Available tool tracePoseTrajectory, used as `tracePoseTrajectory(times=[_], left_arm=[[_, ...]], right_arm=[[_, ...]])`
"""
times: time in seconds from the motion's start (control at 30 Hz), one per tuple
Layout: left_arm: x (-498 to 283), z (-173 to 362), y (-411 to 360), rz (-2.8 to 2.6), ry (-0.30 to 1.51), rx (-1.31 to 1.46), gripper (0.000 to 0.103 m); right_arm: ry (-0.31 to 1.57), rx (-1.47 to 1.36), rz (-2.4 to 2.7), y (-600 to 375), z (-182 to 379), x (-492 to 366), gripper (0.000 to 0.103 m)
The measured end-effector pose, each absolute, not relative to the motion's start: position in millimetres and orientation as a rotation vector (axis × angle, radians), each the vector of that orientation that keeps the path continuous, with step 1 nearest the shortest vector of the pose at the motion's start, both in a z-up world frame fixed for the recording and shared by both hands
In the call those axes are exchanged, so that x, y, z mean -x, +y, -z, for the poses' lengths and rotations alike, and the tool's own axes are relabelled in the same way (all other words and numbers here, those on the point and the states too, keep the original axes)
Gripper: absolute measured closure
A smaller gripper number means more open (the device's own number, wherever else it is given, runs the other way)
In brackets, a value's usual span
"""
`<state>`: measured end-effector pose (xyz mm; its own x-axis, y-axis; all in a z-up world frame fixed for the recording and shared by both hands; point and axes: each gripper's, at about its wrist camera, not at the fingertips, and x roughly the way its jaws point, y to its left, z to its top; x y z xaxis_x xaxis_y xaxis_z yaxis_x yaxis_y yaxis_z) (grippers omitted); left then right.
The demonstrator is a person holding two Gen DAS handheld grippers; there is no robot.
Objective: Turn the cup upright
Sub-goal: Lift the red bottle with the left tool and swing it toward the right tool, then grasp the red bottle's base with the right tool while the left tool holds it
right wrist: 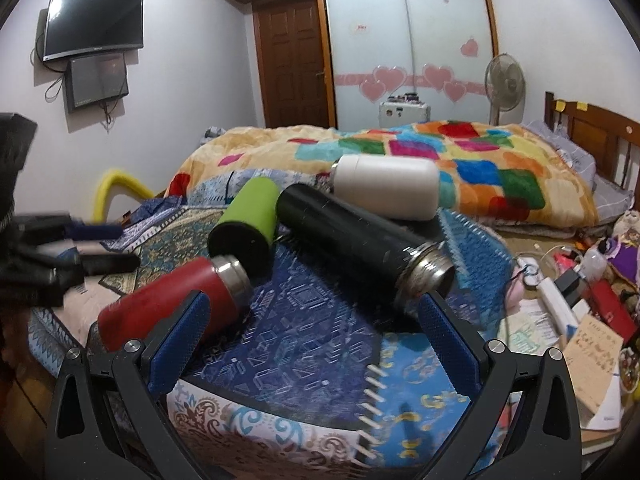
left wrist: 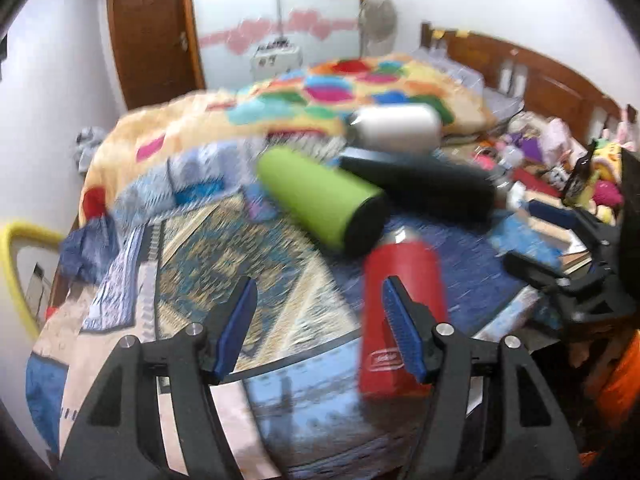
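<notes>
Blue-padded and spread wide, the right tool (right wrist: 316, 332) hangs empty over the patterned cloth (right wrist: 320, 344), and the left tool (left wrist: 320, 332) is just as wide, gripping nothing. Nearest lies the red cup (right wrist: 168, 300), on its side with its steel mouth pointing at the green cup (right wrist: 248, 220); from the left wrist view it sits right behind that tool's right pad. Beyond it the black flask (right wrist: 352, 244) and the white flask (right wrist: 388, 188) lie on their sides too, against the colourful quilt (right wrist: 480, 168). Nothing stands upright yet, so this looks like the approach. Next, one tool likely needs to straddle the red body, close, and tip it onto its base.
</notes>
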<state>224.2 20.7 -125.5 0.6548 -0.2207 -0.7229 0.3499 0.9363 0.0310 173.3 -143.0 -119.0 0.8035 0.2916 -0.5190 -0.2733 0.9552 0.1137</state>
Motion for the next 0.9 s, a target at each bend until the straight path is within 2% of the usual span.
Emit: tracePoseTrajectory(times=[0.07, 0.53, 0.9], left_arm=[[-233, 139, 28, 0.315, 0.848, -0.191, 0.040], [-215, 160, 34, 0.392, 0.877, -0.126, 0.041], [-198, 164, 21, 0.345, 0.824, -0.138, 0.041]], right_arm=[[0.581, -0.035, -0.318, -135, 124, -178, 0.000], [0.647, 0.013, -0.346, -115, 137, -186, 0.000], [0.671, 0.038, -0.354, -118, 132, -188, 0.000]])
